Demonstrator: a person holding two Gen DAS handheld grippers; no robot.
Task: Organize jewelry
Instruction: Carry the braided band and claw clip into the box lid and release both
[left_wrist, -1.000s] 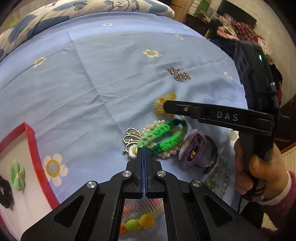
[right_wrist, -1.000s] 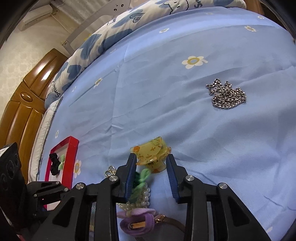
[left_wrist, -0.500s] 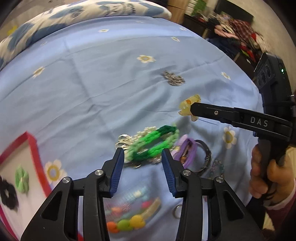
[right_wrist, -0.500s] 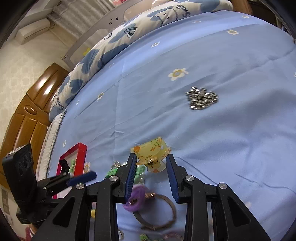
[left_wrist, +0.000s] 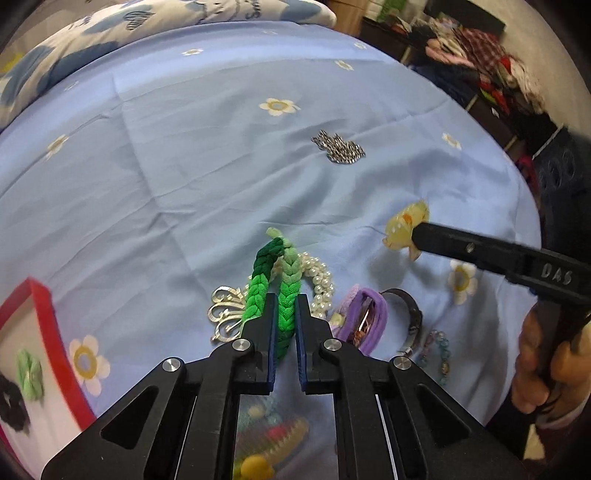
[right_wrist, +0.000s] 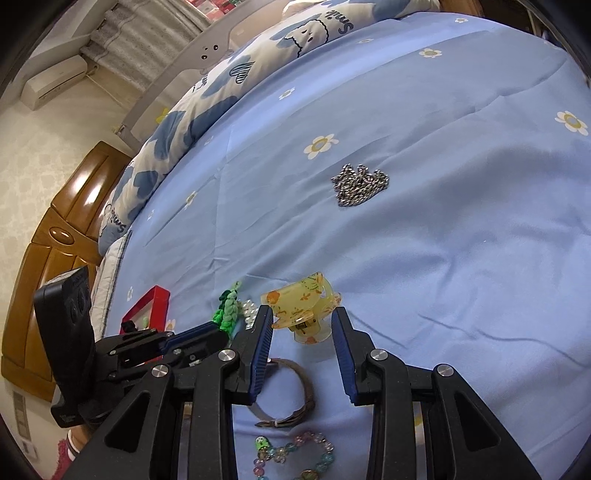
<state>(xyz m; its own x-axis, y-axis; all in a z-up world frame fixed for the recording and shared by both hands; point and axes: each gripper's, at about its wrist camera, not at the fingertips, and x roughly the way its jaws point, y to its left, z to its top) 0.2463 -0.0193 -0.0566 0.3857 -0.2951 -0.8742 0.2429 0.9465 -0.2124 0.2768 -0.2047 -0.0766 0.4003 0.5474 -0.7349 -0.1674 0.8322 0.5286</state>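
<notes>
Jewelry and hair pieces lie in a pile on a blue flowered bedsheet. My left gripper (left_wrist: 286, 300) points down into the pile, its jaws closing on a green braided hair band (left_wrist: 271, 258); the pads press its sides. The band's far end rests on a pearl bracelet (left_wrist: 320, 281). My right gripper (right_wrist: 302, 311) is shut on a yellow translucent claw clip (right_wrist: 301, 301) and holds it just above the sheet. From the left wrist, the clip (left_wrist: 404, 226) sits at that gripper's tip, right of the pile. A red-rimmed tray (left_wrist: 42, 301) at the left holds a green flower tie and a black scrunchie.
A silver chain (left_wrist: 339, 149) lies alone farther up the sheet. In the pile are a silver ornament (left_wrist: 224, 314), a purple scrunchie (left_wrist: 371, 314), a brown strap bracelet (right_wrist: 297, 391) and a beaded bracelet (right_wrist: 295, 458). A colourful comb clip (left_wrist: 275, 439) lies under my left gripper. Pillows border the far edge.
My left gripper opened over the pile, then closed on the green braided band. My right gripper carried the yellow clip up and away from the pile.
</notes>
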